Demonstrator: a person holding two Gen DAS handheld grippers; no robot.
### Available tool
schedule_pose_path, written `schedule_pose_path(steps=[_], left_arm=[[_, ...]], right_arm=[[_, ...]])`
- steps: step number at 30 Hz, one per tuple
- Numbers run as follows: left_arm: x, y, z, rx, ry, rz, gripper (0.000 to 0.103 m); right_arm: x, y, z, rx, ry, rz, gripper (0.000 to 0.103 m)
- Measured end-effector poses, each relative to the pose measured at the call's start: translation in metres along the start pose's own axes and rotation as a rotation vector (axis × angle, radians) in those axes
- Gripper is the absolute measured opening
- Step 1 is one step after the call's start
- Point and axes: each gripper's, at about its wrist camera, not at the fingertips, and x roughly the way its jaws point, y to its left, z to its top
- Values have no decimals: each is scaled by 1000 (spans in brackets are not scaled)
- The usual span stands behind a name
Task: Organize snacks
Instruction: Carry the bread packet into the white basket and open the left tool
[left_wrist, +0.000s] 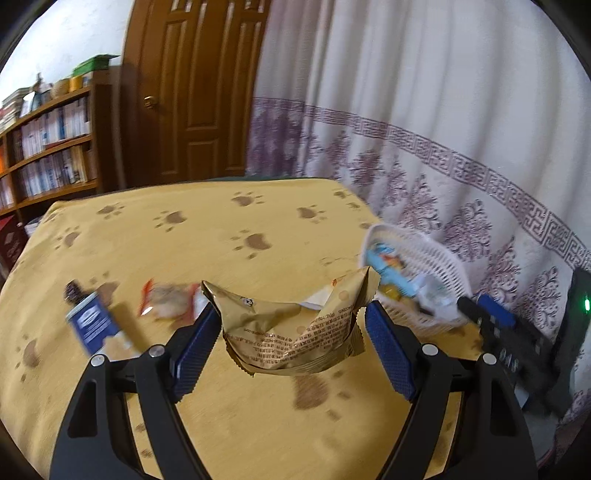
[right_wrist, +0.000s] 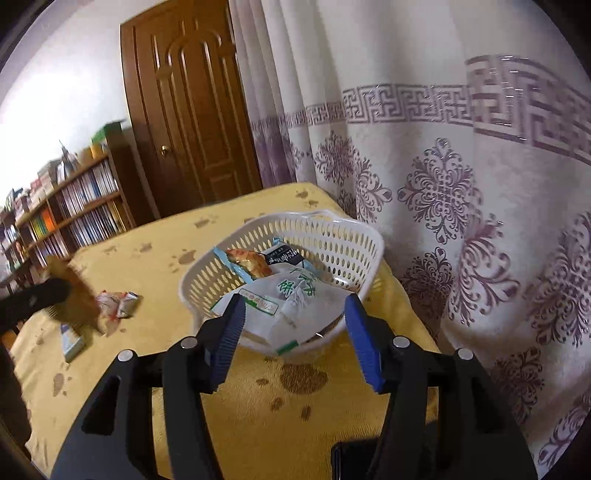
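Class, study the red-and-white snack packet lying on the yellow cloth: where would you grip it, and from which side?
Grip the red-and-white packet across its puffed middle, coming down from above. It lies flat and crumpled on the yellow cloth, so the crimped ends offer little, though blur hides finer detail.

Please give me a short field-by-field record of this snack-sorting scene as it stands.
surface: yellow paw-print cloth
left tongs: shut on gold packet, lifted off the cloth
right tongs: open, empty, at the near rim of the basket
basket: white, holds several packets, white packet on top
loose on cloth: red-and-white packet, blue box
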Motion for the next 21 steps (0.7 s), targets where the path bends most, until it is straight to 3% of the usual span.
schedule_pose_path(steps=[10, 18, 21], left_arm=[[36, -56, 44, 60, -14, -109, 80], [74, -83, 63, 32, 27, -225, 80], [86, -87, 61, 14, 47, -234, 87]], right_arm=[[-10, -17, -14, 99, -23, 15, 58], [-12, -20, -20, 110, -44, 6, 58], [-13, -19, -20, 107, -51, 5, 58]])
